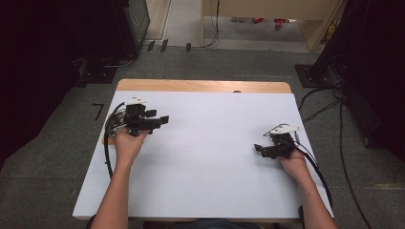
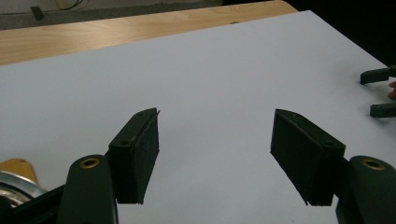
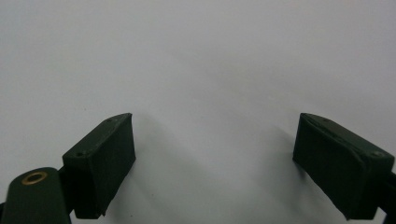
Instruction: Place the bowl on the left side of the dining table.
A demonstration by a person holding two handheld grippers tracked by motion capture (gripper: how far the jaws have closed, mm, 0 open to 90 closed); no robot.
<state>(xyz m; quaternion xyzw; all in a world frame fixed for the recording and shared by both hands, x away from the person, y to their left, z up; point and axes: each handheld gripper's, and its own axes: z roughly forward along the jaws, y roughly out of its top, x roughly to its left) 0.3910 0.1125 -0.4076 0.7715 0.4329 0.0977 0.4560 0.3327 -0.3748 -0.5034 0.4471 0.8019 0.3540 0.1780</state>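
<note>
High view shows one wooden table (image 1: 200, 86) covered by a single white sheet (image 1: 205, 157), with two hand-held grippers over it and no other loose thing on the sheet. One piece of writing can be read: a dark mark like the figure 7 (image 1: 98, 110) on the grey floor (image 1: 52, 143), at about nine o'clock from the table's far-left corner. No brand or label can be read on either tool; the pale patches on top of them are too small to tell. Counted: two grippers, two hands, two forearms, two trailing cables, four black jaws. At roughly ten o'clock on the sheet, near its left edge, is the left gripper (image 1: 162, 119), carried by the left hand (image 1: 128, 143) and pointing toward three o'clock; in the left gripper view (image 2: 215, 140) its jaws stand well apart with nothing but bare sheet between them. At roughly three o'clock on the sheet is the right gripper (image 1: 258, 148), carried by the right hand (image 1: 292, 161) and pointing toward nine o'clock; in the right gripper view (image 3: 215, 154) its jaws are spread wide, likewise holding nothing. Both tools are well apart from each other.
</note>
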